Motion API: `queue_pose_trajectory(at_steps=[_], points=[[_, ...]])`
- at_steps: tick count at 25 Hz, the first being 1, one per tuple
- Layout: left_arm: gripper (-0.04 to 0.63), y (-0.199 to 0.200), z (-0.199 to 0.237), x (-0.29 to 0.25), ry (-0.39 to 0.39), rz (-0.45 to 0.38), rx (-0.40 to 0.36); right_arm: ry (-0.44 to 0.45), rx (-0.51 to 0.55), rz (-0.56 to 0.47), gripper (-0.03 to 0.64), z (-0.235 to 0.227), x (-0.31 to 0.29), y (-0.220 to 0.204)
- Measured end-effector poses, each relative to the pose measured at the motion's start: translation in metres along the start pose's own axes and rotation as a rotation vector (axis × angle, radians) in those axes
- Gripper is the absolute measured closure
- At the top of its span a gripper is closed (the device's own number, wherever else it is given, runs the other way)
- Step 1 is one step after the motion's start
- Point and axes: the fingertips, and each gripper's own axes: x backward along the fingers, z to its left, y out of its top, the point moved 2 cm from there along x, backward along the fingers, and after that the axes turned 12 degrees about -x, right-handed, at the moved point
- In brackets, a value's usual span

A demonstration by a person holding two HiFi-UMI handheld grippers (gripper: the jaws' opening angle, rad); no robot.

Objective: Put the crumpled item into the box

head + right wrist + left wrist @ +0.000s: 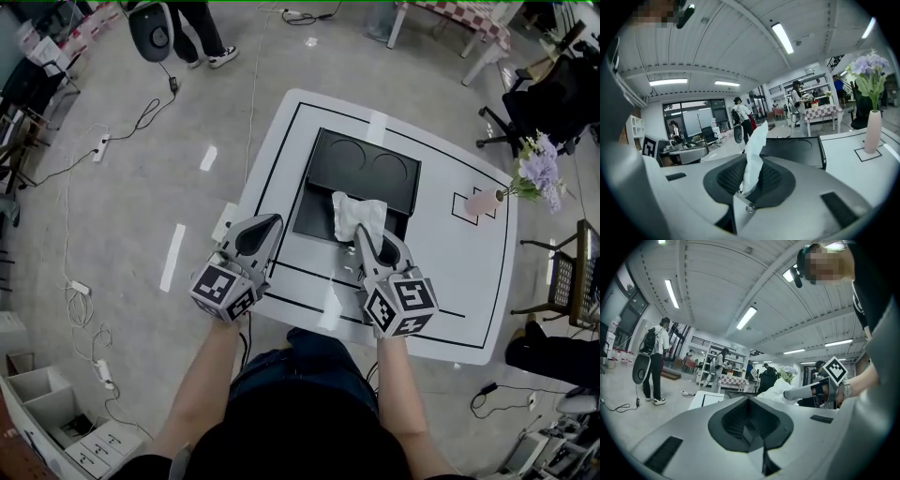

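A white crumpled item (358, 216) hangs over the near edge of a black box (366, 173) in the middle of the white table (469, 281). My right gripper (365, 236) is shut on it, and in the right gripper view the crumpled item (753, 154) sticks up from between the jaws with the box (799, 150) just beyond. My left gripper (266, 226) hovers at the table's left edge, left of the box, shut and holding nothing. In the left gripper view the crumpled item (780, 387) and the right gripper (806, 391) show to the right.
A pink vase with purple flowers (489, 201) stands at the table's right side, also seen as the vase (873, 131) in the right gripper view. Chairs (570, 277) stand to the right. Cables and a power strip (101, 145) lie on the floor at left. People stand far off.
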Motion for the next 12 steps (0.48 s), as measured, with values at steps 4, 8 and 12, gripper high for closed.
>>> queue_pose_trajectory(at_steps=[4,8,12], points=[[0.594,-0.003,-0.001,-0.008,-0.004,0.013,-0.009,-0.017,0.015,0.034,0.565,-0.007,-0.007,-0.002],[0.594,-0.005,0.002,-0.015,0.007,0.015,-0.016,-0.017,0.033,0.065,0.565,-0.010,-0.014,-0.007],[0.594,-0.007,0.004,-0.021,0.006,0.023,-0.018,-0.027,0.025,0.089,0.565,-0.013,-0.018,-0.010]])
